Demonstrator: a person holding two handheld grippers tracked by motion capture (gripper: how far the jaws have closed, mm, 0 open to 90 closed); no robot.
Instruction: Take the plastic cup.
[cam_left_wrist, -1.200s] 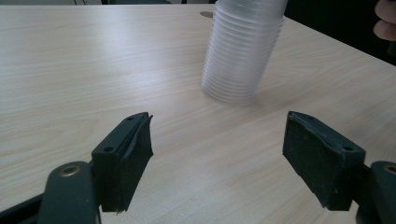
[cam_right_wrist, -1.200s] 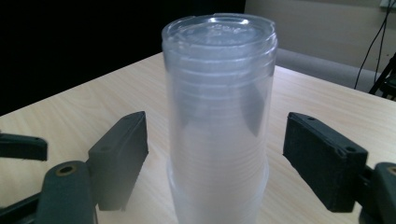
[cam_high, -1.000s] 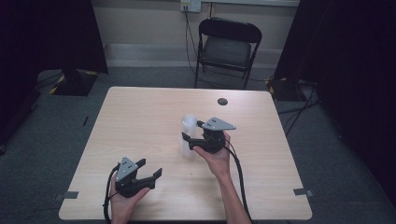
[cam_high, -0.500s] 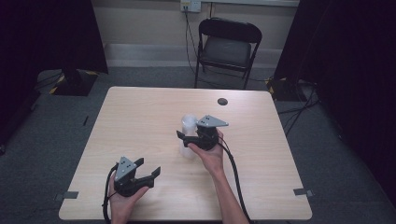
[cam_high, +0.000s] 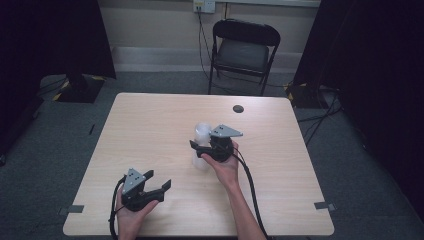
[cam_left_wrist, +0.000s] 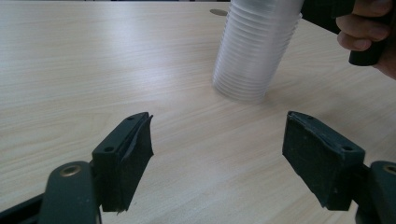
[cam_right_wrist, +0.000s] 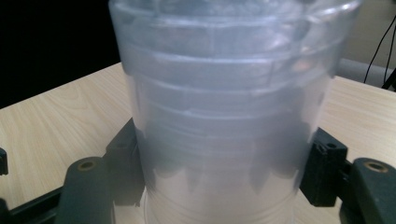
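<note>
Writing: no brand, label or readable text can be made out on the cups, the grippers or the table.
Stack of cups (cam_high: 201, 145): a tall stack of clear, ribbed plastic cups nested together, standing upright near the middle of the table. In the left gripper view the stack (cam_left_wrist: 254, 51) stands on the wood ahead of the jaws, well apart from them.
Right gripper (cam_high: 202, 148): held in the person's right hand (cam_high: 222, 165), a grey three-cornered plate on top and a black cable trailing back toward the table's near edge. In the right gripper view its two black jaws sit on either side of the stack (cam_right_wrist: 229, 116), pressed against the clear wall, so it is grasping the cups.
Left gripper (cam_high: 157, 182): resting in the person's left hand (cam_high: 131, 215) near the front left part of the table. Its jaws stand wide apart with nothing between them, released. The left gripper view shows bare wood between the two black pads (cam_left_wrist: 133, 154).
Table (cam_high: 140, 130): light wood-grain top with rounded corners. A small dark round disc (cam_high: 238, 108) lies near the far edge.
Room: grey carpet, with short strips of tape on the floor by the table's near corners. A black folding chair (cam_high: 243, 50) stands behind the table against a pale wall. Dark curtains hang at both sides, and cables run down from a wall socket (cam_high: 204, 6).
</note>
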